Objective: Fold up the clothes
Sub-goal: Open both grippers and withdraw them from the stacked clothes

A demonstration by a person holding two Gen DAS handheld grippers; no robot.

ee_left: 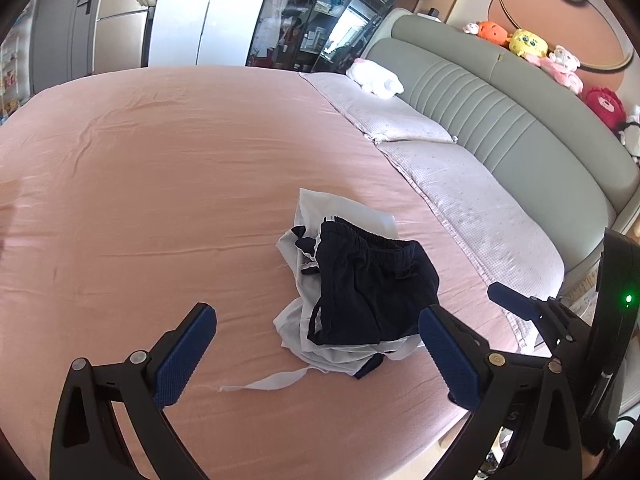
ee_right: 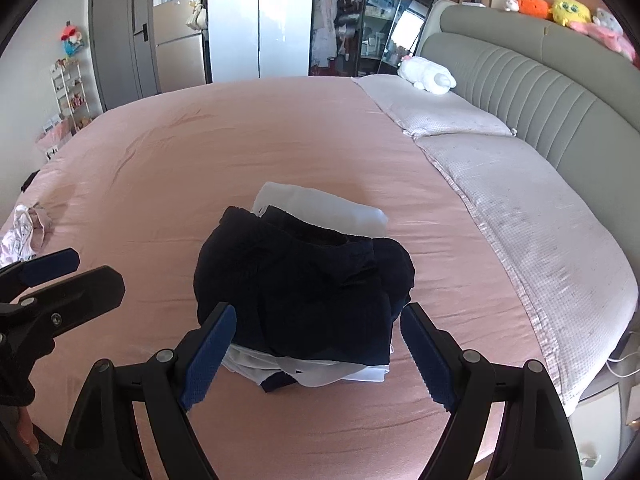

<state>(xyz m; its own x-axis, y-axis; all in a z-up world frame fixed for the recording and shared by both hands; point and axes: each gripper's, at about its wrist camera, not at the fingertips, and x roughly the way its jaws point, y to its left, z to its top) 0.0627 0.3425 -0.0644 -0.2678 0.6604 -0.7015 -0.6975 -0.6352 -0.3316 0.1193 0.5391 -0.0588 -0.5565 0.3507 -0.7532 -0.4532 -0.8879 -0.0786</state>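
Note:
A small pile of clothes lies mid-bed: dark navy shorts (ee_right: 304,280) with an elastic waistband sit on top of a folded white garment (ee_right: 320,208). In the left wrist view the navy shorts (ee_left: 368,280) cover the white garment (ee_left: 344,208), and a white strap (ee_left: 272,382) trails out toward me. My right gripper (ee_right: 318,310) is open over the pile's near edge, its pads off the cloth. My left gripper (ee_left: 316,310) is open too, on the near left side of the pile, holding nothing. One right gripper finger (ee_left: 516,302) shows at the right edge.
The pink bed sheet (ee_right: 200,152) spreads all round the pile. A crumpled pink-and-white garment (ee_right: 24,232) lies at the bed's left edge. Two pale pillows (ee_right: 520,208), a white plush (ee_right: 428,74) and the grey headboard (ee_right: 540,80) line the right side.

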